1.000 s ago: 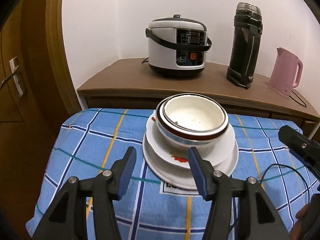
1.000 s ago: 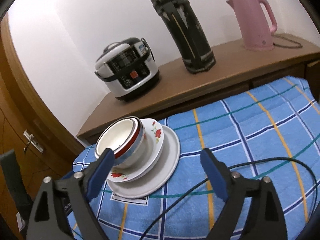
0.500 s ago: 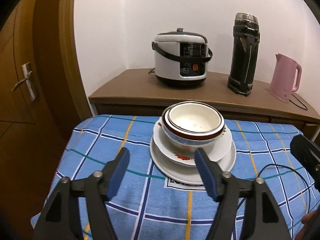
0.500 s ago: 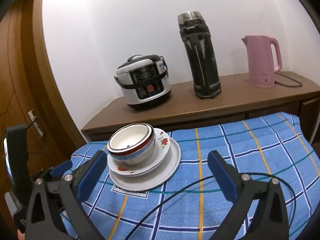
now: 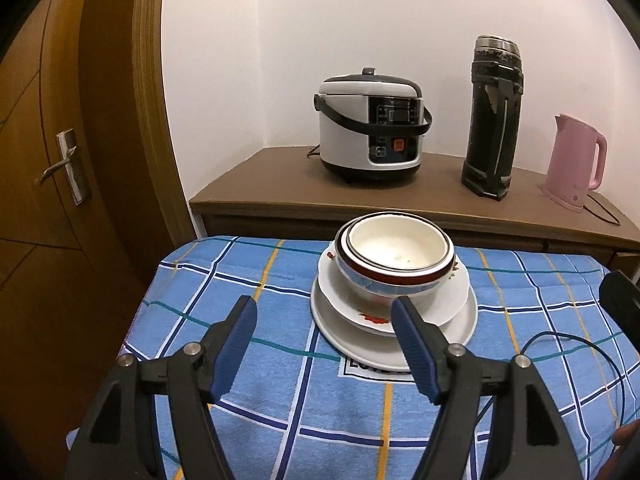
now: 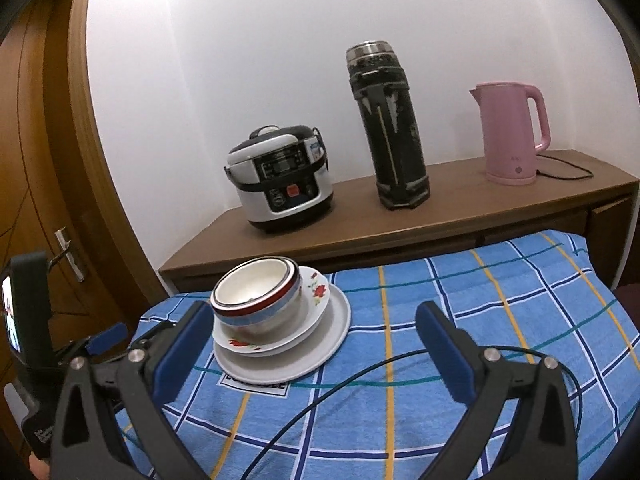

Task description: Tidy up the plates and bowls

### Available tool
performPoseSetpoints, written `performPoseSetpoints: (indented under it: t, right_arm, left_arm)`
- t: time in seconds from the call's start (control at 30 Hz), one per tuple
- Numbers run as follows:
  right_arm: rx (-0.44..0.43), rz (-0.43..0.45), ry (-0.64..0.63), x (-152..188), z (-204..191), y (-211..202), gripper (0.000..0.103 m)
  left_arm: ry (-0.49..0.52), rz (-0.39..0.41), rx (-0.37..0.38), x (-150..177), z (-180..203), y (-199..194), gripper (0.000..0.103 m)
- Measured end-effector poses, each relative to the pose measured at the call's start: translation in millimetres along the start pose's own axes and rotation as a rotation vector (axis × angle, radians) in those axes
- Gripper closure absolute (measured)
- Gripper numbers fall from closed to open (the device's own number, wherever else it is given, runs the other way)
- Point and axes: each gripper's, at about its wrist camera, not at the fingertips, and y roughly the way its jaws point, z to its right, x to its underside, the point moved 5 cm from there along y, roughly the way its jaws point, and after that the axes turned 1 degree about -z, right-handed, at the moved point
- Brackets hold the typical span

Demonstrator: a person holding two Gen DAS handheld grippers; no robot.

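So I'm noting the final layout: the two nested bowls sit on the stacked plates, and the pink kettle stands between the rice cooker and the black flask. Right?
Not quite. The black flask stands between the rice cooker and the pink kettle, as the right wrist view shows. The nested bowls do sit on the stacked plates.

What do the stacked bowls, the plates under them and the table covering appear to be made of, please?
Bowls: probably glazed ceramic, glossy with painted red and blue bands. Plates: likely glazed ceramic too, smooth white with printed red flowers; melamine is possible. Table covering: checked blue cloth, matte and fuzzy like towelling.
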Motion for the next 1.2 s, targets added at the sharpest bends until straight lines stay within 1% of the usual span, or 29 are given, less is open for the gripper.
performPoseSetpoints:
  t: [0.13, 0.3, 0.37, 0.5, 0.6, 0.8, 0.93, 1.2]
  right_arm:
    - [0.005, 0.002, 0.0, 1.3, 2.9, 0.5, 0.0]
    - [0.014, -0.032, -0.009, 5.9, 5.6, 9.0, 0.0]
    - [0.016, -0.027, -0.006, 7.1, 7.9, 9.4, 0.0]
    - [0.026, -0.014, -0.021, 8.6, 7.8, 9.2, 0.0]
    - [0.018, -0.016, -0.021, 10.2, 4.9, 9.7, 0.0]
    - [0.028, 0.023, -0.052, 9.9, -4.0, 3.1, 0.0]
    - [0.02, 0.02, -0.06, 10.0, -9.1, 2.0, 0.0]
    - [0.012, 0.025, -0.071, 10.8, -17.3, -3.1, 0.0]
  left_arm:
    - [0.02, -0.012, 0.012, 1.9, 8.0, 4.2, 0.031]
    - [0.039, -0.041, 0.021, 6.7, 16.6, 13.1, 0.031]
    - [0.041, -0.044, 0.02, 8.0, 17.0, 15.0, 0.031]
    - [0.034, -0.035, 0.024, 8.6, 14.5, 13.7, 0.031]
    - [0.035, -0.019, 0.021, 9.0, 11.4, 10.7, 0.031]
    - [0.033, 0.007, 0.015, 10.3, 6.0, 5.2, 0.031]
    - [0.018, 0.018, 0.025, 9.3, 3.1, -0.5, 0.031]
    - [0.012, 0.027, 0.019, 10.0, -1.8, -7.6, 0.031]
